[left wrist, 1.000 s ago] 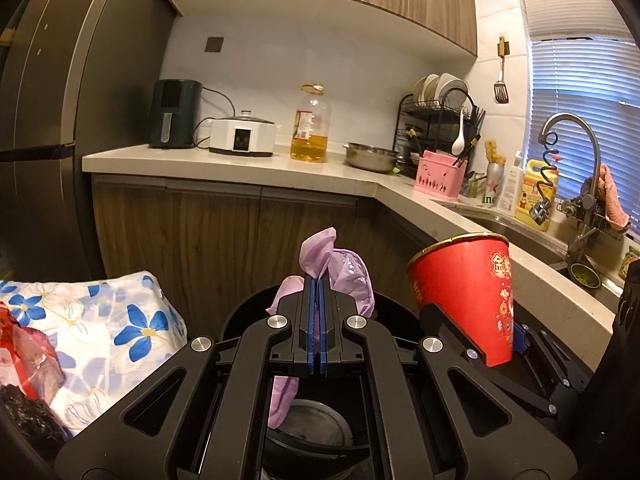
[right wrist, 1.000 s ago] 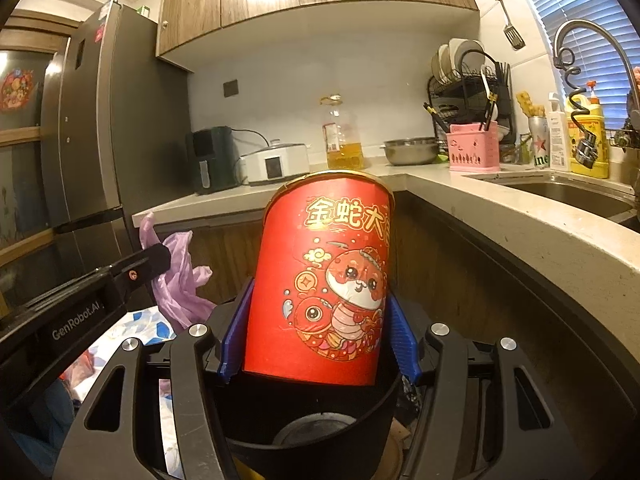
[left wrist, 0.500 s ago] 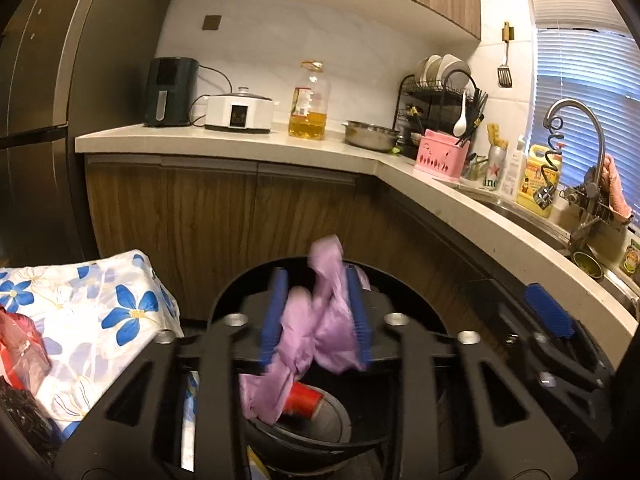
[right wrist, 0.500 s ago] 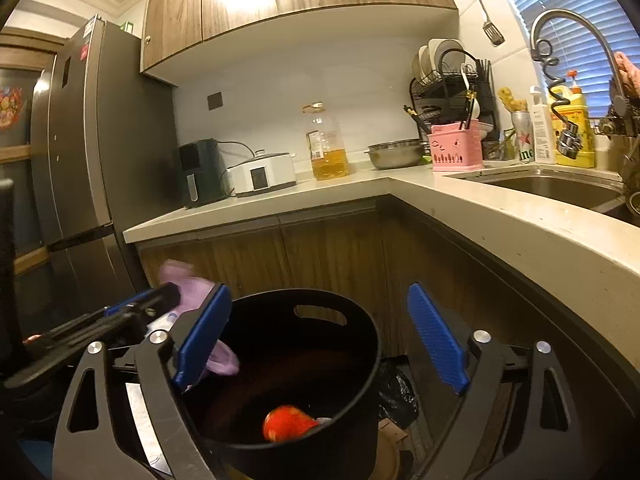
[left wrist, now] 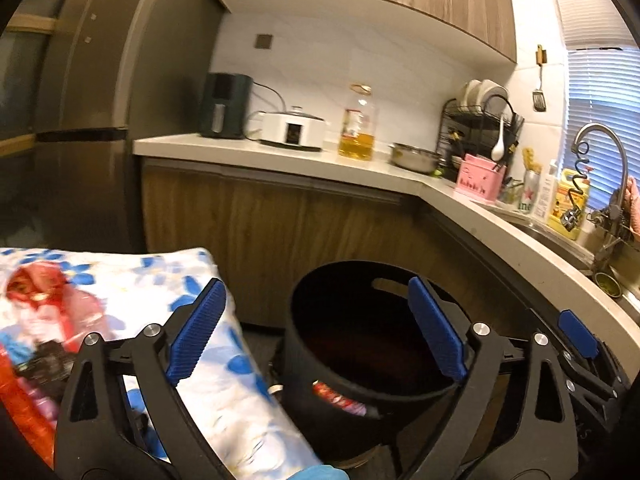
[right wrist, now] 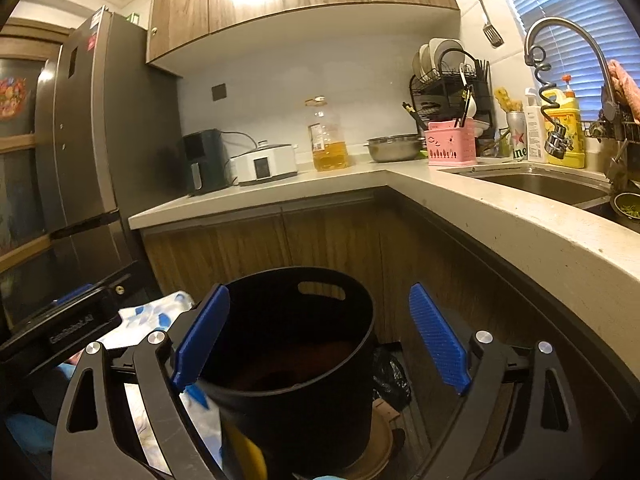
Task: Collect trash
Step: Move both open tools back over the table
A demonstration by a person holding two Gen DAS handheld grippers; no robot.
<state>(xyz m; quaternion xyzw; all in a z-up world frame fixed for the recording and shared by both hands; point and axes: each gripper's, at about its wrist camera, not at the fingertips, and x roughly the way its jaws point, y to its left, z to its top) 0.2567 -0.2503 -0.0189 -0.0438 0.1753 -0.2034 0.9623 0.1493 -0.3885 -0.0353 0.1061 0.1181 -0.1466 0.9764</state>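
A black round trash bin (left wrist: pixel 360 344) with a cut-out handle slot near its rim stands on the floor, in the corner below the kitchen tabletop (left wrist: pixel 500 220). Deep inside it a piece of red trash (left wrist: pixel 334 393) with some print lies at the bottom, beside a little purple. The left gripper (left wrist: pixel 316 332) is opening, its blue pads wide apart, with nothing between them. The right gripper (right wrist: pixel 318 336) is also wide open and empty, above the bin. A cloth with blue flowers (left wrist: pixel 224 360) lies just beside the bin.
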